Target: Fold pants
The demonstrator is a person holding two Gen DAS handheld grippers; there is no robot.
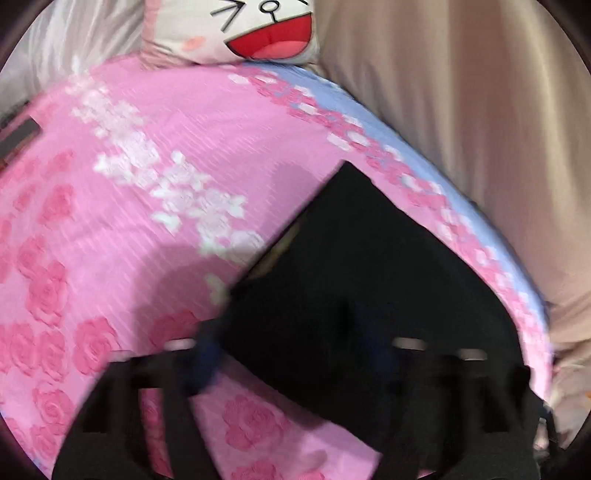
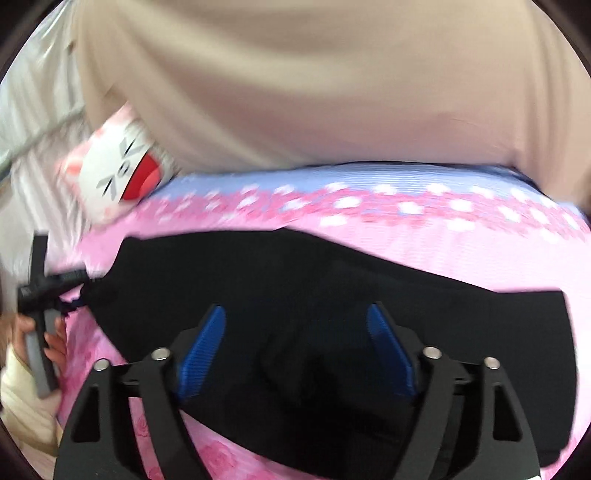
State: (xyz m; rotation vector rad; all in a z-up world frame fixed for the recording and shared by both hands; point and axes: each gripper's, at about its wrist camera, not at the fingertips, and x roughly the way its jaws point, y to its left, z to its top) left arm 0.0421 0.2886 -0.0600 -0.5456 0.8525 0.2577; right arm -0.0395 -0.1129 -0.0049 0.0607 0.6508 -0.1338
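Black pants point(image 1: 351, 277) lie flat on a pink rose-print bedsheet point(image 1: 129, 229). In the right wrist view the pants point(image 2: 295, 273) stretch across the bed as a long folded band. My right gripper point(image 2: 295, 308) hovers over their near middle, open, blue pads point(image 2: 205, 350) wide apart with only cloth below. My left gripper point(image 1: 295, 354) is motion-blurred at the pants' near corner, fingers apart with the cloth's edge between them. The right wrist view shows that left gripper point(image 2: 74, 277) at the pants' left end, held by a hand point(image 2: 55, 343).
A cartoon-face pillow point(image 1: 251, 29) rests at the head of the bed, and in the right wrist view this pillow point(image 2: 125, 173) is at the left. Beige fabric point(image 2: 295, 92) hangs along the far bed edge. A blue sheet border point(image 2: 332, 177) runs below it.
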